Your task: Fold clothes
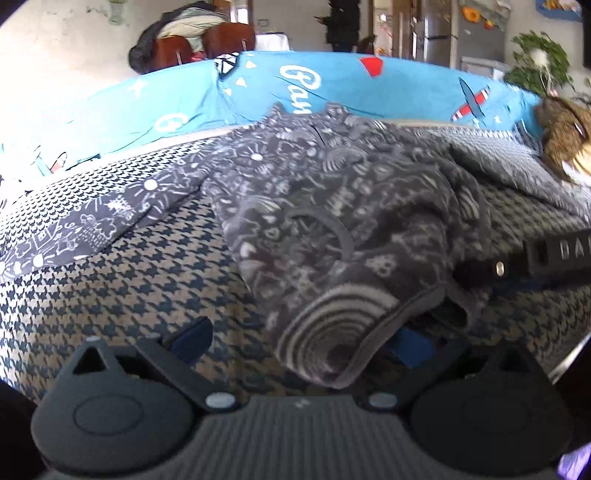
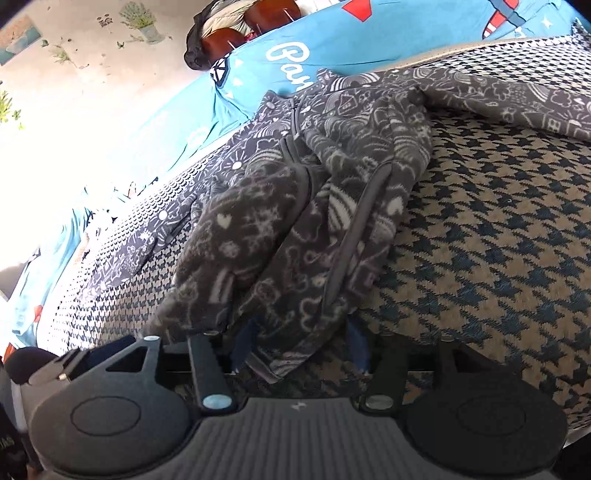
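Crumpled, the grey doodle-print fleece garment (image 2: 303,206) lies on a houndstooth blanket (image 2: 498,229) beside blue printed bedding (image 2: 406,33). Its hem droops between the right gripper (image 2: 299,350)'s released jaws. The left gripper (image 1: 299,343)'s jaws stand parted around another fold, not pinching.

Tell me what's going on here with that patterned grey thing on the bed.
A person with a handheld gripper in each hand is folding a grey doodle-print fleece garment on a houndstooth blanket. One sleeve is spread out sideways. The right gripper has its jaws apart with the hem between them. The left gripper is open, the fabric's edge draped over one finger.
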### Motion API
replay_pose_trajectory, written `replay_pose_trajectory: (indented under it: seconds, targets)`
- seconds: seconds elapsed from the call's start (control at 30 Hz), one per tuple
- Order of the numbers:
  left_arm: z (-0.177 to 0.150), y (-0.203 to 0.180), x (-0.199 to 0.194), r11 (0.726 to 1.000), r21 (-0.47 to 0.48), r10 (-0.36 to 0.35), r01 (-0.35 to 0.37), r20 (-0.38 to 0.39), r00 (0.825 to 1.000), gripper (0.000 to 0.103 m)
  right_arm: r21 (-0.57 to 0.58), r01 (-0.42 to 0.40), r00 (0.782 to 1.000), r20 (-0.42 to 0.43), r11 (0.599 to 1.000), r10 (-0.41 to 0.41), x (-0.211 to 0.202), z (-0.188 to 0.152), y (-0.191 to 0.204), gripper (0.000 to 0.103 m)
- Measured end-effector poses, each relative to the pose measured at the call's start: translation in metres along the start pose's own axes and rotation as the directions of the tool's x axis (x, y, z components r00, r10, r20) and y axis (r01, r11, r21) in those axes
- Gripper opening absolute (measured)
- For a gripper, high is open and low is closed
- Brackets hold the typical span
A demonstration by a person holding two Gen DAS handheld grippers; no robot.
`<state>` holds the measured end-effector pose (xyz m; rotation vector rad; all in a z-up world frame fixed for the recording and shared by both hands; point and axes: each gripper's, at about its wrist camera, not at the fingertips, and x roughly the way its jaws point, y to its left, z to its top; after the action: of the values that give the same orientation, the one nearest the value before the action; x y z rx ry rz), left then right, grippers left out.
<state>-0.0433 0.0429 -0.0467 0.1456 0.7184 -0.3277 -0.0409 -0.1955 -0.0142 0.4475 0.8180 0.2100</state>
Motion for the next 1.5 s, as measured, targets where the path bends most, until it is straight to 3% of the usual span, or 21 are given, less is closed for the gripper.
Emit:
replay_pose_trajectory:
  seconds: [0.1, 0.27, 0.33, 0.4, 0.47, 0.7, 0.8, 0.93, 1.0, 1.1, 1.23, 1.27, 1.4, 1.5]
  targets:
    - [0.005, 0.006, -0.001, 0.999, -0.027, 0.021, -0.020, 0.027, 0.999, 0.103, -0.018, 0.001, 1.000, 0.000, 1.000, -0.001, 0.001, -0.002, 0.004, 0.067]
    - [0.018, 0.022, 0.001, 0.992, -0.120, 0.053, -0.047, 0.046, 0.998, 0.103, -0.053, 0.023, 1.000, 0.022, 0.998, -0.022, 0.005, -0.005, 0.013, 0.068]
    - [0.022, 0.025, 0.000, 0.990, -0.136, 0.052, -0.044, 0.057, 0.997, 0.103, -0.059, 0.035, 0.999, 0.038, 0.998, -0.033, 0.006, -0.005, 0.015, 0.061]
    - [0.026, 0.028, -0.002, 0.988, -0.148, 0.049, -0.038, 0.069, 0.996, 0.103, -0.062, 0.049, 0.998, 0.051, 0.997, -0.045, 0.008, -0.005, 0.016, 0.037]
    - [0.030, 0.030, -0.004, 0.987, -0.159, 0.046, -0.032, 0.081, 0.996, 0.103, -0.049, 0.057, 0.996, 0.065, 0.997, -0.054, 0.008, -0.004, 0.015, 0.023]
    - [0.042, 0.045, -0.008, 0.973, -0.223, 0.084, -0.059, 0.107, 0.991, 0.103, -0.041, 0.086, 0.974, 0.216, 0.995, -0.075, -0.023, 0.007, 0.016, 0.016]
    - [0.047, 0.054, -0.009, 0.964, -0.253, 0.118, -0.086, 0.114, 0.986, 0.103, -0.025, 0.142, 0.946, 0.298, 0.990, -0.128, -0.046, 0.009, 0.013, 0.016]
    - [0.045, 0.063, -0.012, 0.951, -0.279, 0.164, -0.129, 0.105, 0.981, 0.103, -0.011, 0.283, 0.875, 0.413, 0.959, -0.254, -0.072, 0.015, 0.014, 0.016]
    - [0.042, 0.065, -0.013, 0.951, -0.280, 0.164, -0.131, 0.100, 0.981, 0.103, 0.029, 0.348, 0.838, 0.439, 0.937, -0.325, -0.083, 0.016, 0.010, 0.016]
    - [0.040, 0.063, -0.011, 0.955, -0.265, 0.162, -0.133, 0.093, 0.982, 0.103, 0.080, 0.389, 0.810, 0.445, 0.918, -0.382, -0.091, 0.012, 0.000, 0.015]
    - [0.040, 0.060, -0.011, 0.957, -0.255, 0.170, -0.141, 0.096, 0.981, 0.103, 0.075, 0.403, 0.783, 0.488, 0.912, -0.385, -0.095, 0.014, 0.000, 0.015]
    - [0.043, 0.059, -0.011, 0.955, -0.259, 0.180, -0.148, 0.105, 0.978, 0.103, 0.057, 0.414, 0.768, 0.514, 0.908, -0.382, -0.096, 0.017, 0.004, 0.015]
    - [0.063, 0.058, -0.017, 0.943, -0.263, 0.251, -0.203, 0.160, 0.955, 0.103, 0.035, 0.437, 0.719, 0.587, 0.899, -0.372, -0.098, 0.032, 0.012, 0.015]
    - [0.080, 0.060, -0.018, 0.938, -0.273, 0.268, -0.212, 0.188, 0.945, 0.103, 0.020, 0.462, 0.709, 0.592, 0.887, -0.383, -0.089, 0.043, 0.012, 0.015]
